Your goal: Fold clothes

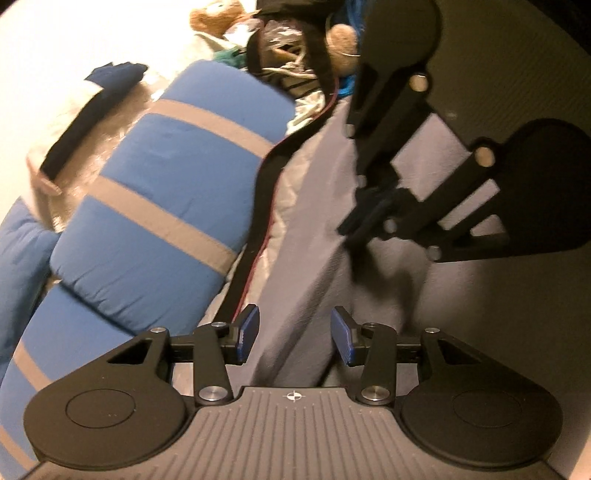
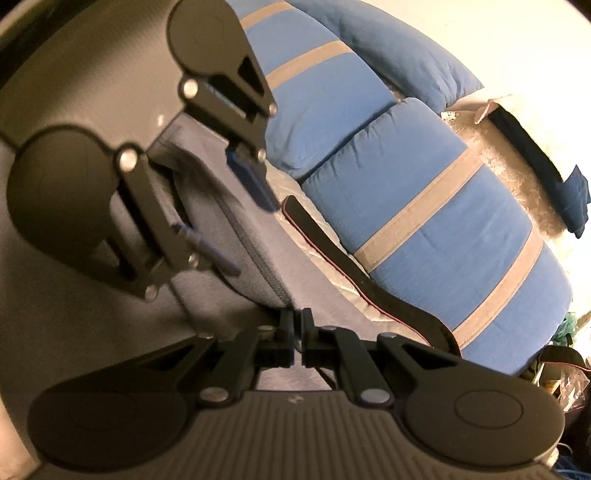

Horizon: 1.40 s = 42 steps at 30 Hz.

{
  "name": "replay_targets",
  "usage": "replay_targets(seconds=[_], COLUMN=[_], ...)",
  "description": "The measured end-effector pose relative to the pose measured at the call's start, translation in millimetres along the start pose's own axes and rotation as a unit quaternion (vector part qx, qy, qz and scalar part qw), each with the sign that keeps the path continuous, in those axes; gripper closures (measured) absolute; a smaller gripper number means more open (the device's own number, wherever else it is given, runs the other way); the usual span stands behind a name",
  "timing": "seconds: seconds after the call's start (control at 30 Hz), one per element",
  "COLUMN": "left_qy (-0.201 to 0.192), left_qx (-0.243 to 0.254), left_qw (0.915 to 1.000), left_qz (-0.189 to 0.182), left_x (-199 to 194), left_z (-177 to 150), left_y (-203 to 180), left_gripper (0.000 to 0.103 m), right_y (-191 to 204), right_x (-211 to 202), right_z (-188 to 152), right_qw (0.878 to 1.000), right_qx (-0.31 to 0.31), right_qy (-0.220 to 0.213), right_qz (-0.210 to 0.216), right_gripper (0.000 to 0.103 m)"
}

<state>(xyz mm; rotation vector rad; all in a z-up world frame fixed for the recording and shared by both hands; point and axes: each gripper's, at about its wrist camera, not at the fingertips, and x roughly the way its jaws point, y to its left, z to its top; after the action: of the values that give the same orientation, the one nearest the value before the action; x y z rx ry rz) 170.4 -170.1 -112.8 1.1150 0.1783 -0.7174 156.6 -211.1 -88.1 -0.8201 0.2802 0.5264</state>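
The grey garment (image 1: 303, 266) lies on the bed, just beside the blue pillows with grey stripes (image 1: 155, 206), with a black strap (image 1: 258, 206) running between garment and pillows. The left gripper (image 1: 295, 338) hangs over the garment with its jaws apart; the blue pads (image 1: 248, 332) press on nothing, and cloth shows in the gap below them. The right gripper (image 2: 297, 334) is clenched, its jaws meeting at the edge of the garment near the zipper (image 2: 255, 254); whether cloth is pinched between them cannot be told for certain, though the fabric runs right up to the tips. In the left wrist view the right gripper also appears, closed down at the fabric. Judged step: one fold in progress, with the right side anchoring an edge and the left side released to take a fresh hold. The next move calls for placing the left jaws around a free edge or corner, closing firmly, then carrying it over without dragging the anchored side. A stuffed toy (image 1: 216, 16) and loose clutter lie well beyond.
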Motion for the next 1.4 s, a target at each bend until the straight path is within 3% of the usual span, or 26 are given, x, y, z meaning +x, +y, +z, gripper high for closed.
replay_targets(seconds=[0.23,0.47,0.73,0.97,1.0,1.03,1.1,1.23,1.4], left_qy=[-0.003,0.004,0.004,-0.006,-0.008,-0.008,-0.006,-0.004,0.003], left_qx=[0.014,0.044,0.036,0.043,0.047,0.05,0.056,0.066,0.071], left_qw=[0.9999,0.999,0.9993,0.9985,0.9982,0.9979,0.9975,0.9972,0.9974], left_qz=[-0.001,0.0,0.014,0.035,0.038,0.041,0.043,0.036,0.015], left_x=[10.7,15.0,15.2,13.8,13.2,13.1,13.6,11.5,6.8], left_z=[1.8,5.9,6.8,3.6,2.6,1.8,0.5,0.6,-0.1], left_y=[-0.5,-11.7,-11.3,-17.2,-18.6,-19.6,-21.3,-25.2,-28.7], left_gripper=[0.063,0.085,0.095,0.097,0.097,0.097,0.097,0.097,0.097], right_y=[-0.2,-1.4,-1.4,-2.0,-4.6,-9.0,-22.7,-54.6,-75.0], right_x=[-0.5,-0.6,-1.2,-3.2,-4.1,-5.7,-11.0,-17.1,-13.4], right_z=[-0.6,0.4,0.3,-0.2,-0.1,-0.1,-1.2,-6.1,-10.3], right_qw=[1.0,1.0,1.0,1.0,1.0,0.999,0.996,0.983,0.97], right_qx=[0.003,0.002,0.001,0.005,0.013,0.025,0.065,0.165,0.238], right_qy=[-0.002,-0.003,-0.005,-0.009,-0.012,-0.018,-0.037,-0.061,-0.05], right_qz=[0.001,0.001,0.004,0.013,0.017,0.023,0.043,0.056,0.011], right_gripper=[0.1,0.1,0.1,0.098,0.09,0.074,0.071,0.051,0.033])
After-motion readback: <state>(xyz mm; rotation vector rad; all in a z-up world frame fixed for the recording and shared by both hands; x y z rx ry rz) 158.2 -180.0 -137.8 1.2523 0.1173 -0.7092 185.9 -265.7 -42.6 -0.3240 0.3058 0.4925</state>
